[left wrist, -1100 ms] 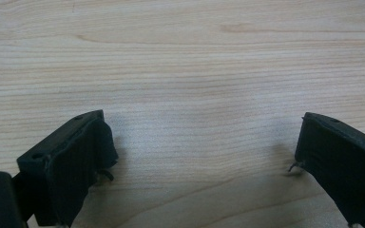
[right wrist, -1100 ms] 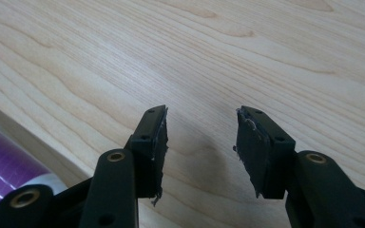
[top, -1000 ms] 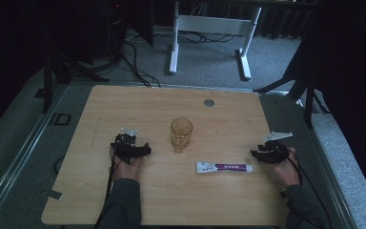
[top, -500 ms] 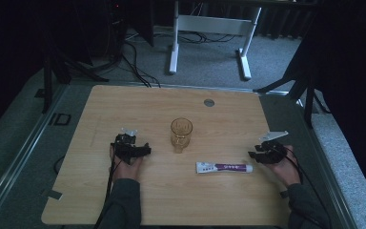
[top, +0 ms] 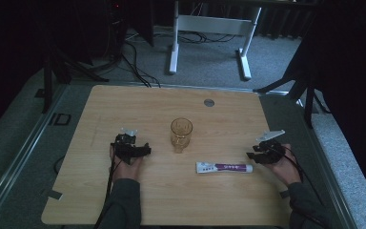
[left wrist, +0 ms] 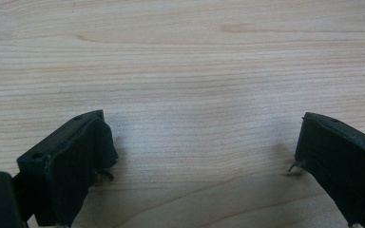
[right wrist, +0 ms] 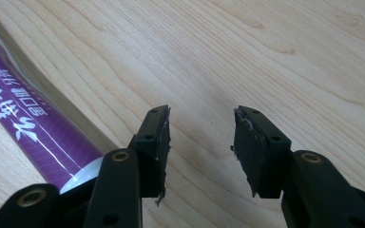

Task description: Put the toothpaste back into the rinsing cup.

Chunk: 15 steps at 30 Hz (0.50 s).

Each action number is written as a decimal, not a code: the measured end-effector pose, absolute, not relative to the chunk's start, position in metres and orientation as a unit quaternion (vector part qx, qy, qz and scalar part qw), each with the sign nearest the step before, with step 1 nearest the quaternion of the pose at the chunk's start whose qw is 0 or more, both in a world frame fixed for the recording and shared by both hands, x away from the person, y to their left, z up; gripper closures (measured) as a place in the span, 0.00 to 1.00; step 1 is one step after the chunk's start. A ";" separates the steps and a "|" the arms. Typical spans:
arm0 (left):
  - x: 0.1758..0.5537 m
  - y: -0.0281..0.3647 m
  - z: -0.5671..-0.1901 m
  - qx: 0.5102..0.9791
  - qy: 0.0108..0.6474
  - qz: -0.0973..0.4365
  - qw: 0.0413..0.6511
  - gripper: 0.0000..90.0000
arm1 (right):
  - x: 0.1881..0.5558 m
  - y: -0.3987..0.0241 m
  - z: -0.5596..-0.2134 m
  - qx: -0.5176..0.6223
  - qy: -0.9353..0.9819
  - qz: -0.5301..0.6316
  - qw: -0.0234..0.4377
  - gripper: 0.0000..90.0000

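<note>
Toothpaste tube [top: 224, 167], purple and white, lies flat on the wooden counter [top: 124, 102], just beside the right tool [top: 259, 153] and not touching it. Bare wood surrounds the tube. The right tool's jaws have just been closing, stand partly apart, and hold nothing. The left tool [top: 140, 150] gapes wide over bare counter. An amber glass [top: 181, 134] stands upright between both tools.
</note>
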State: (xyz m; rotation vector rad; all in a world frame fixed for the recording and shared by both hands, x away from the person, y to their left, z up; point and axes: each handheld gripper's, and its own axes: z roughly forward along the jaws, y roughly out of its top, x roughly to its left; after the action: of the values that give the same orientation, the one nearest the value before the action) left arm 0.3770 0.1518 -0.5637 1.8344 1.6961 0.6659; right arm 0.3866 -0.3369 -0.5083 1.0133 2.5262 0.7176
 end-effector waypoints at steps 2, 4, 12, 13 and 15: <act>0.377 0.152 -0.564 0.682 0.631 0.248 0.274 0.04 | 0.387 -0.336 -0.507 0.352 0.887 0.250 0.162 0.62; 0.377 0.152 -0.564 0.682 0.631 0.248 0.274 0.04 | 0.387 -0.335 -0.505 0.347 0.890 0.248 0.162 0.63; 0.377 0.152 -0.564 0.682 0.631 0.248 0.274 0.04 | 0.389 -0.328 -0.500 0.327 0.899 0.244 0.157 0.63; 0.377 0.152 -0.564 0.682 0.631 0.248 0.274 0.04 | 0.389 -0.328 -0.499 0.325 0.900 0.244 0.155 0.64; 0.377 0.152 -0.564 0.682 0.631 0.248 0.274 0.04 | 0.389 -0.326 -0.498 0.320 0.902 0.246 0.154 0.64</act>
State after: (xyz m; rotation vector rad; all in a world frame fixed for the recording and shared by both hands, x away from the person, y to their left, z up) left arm 0.3770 0.1518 -0.5637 1.8339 1.6969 0.6657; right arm 0.3893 -0.3264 -0.4981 0.9178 2.5846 0.7045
